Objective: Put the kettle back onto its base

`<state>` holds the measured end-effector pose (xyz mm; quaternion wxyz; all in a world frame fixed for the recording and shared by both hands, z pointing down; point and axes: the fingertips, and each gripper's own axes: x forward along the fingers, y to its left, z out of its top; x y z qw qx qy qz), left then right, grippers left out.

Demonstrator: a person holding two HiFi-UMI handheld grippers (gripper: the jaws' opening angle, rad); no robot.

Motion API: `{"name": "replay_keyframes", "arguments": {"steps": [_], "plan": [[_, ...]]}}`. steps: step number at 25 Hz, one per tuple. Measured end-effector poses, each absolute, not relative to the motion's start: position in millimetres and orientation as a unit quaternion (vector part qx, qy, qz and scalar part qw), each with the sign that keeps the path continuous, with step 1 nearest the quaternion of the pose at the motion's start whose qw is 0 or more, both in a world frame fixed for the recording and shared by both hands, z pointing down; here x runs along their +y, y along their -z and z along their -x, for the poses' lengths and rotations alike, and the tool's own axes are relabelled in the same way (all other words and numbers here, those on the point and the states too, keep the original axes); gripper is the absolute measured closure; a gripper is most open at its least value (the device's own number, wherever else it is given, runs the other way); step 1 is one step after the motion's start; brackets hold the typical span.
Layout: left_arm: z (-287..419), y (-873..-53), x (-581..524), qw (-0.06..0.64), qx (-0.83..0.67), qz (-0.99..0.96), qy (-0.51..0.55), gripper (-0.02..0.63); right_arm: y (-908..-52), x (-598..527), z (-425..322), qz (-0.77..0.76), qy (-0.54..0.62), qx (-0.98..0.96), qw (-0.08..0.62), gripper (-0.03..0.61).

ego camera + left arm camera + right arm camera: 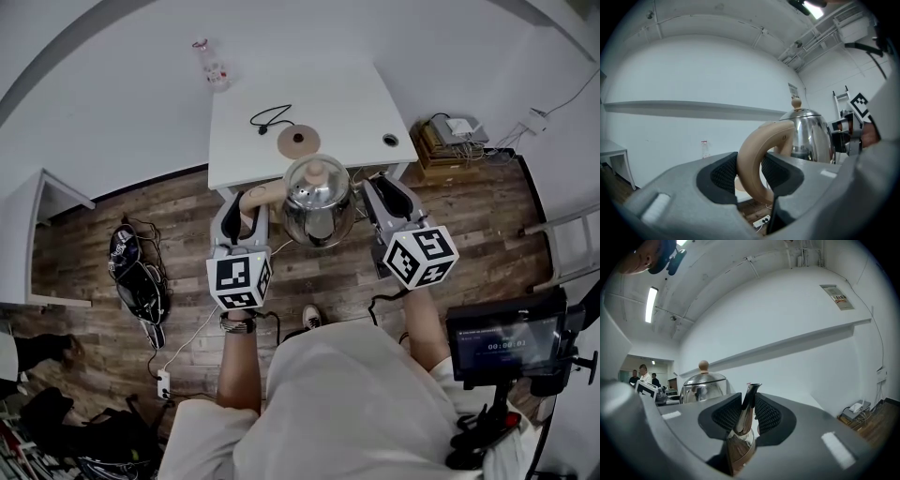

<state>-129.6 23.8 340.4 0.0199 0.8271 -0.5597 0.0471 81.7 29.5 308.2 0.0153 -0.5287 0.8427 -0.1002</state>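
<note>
Left hand-held gripper (pixel 750 176) was clamped on the beige loop handle (pixel 757 152), right hand-held gripper (pixel 745 416) on the slim spout (pixel 749 401); the domed steel kettle (pixel 319 204) could be tipped by slippage.

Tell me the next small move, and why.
Probably carry the kettle forward, level, until it hangs over the base: held by the left hand-held gripper at its handle and the right hand-held gripper at its spout, it hangs at the table's near edge.

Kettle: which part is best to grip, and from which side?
The tan loop handle, from its outer side, as the left gripper does: it stands clear of the round, polished kettle body, so jaws can close across it. The right gripper pinches the spout.
</note>
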Motion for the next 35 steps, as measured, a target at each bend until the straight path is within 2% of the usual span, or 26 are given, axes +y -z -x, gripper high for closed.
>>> {"name": "replay_keyframes", "arguments": {"steps": [21,35], "plan": [[140,-344,-7,0.021,-0.541,-0.839,-0.055,0.451,-312,8,-71,0.547,0.112,0.829,0.017,0.488],[155,-359,-83,0.029,-0.556,-0.829,-0.061,0.449,-327,-78,-56,0.531,0.124,0.838,0.015,0.489]]}}
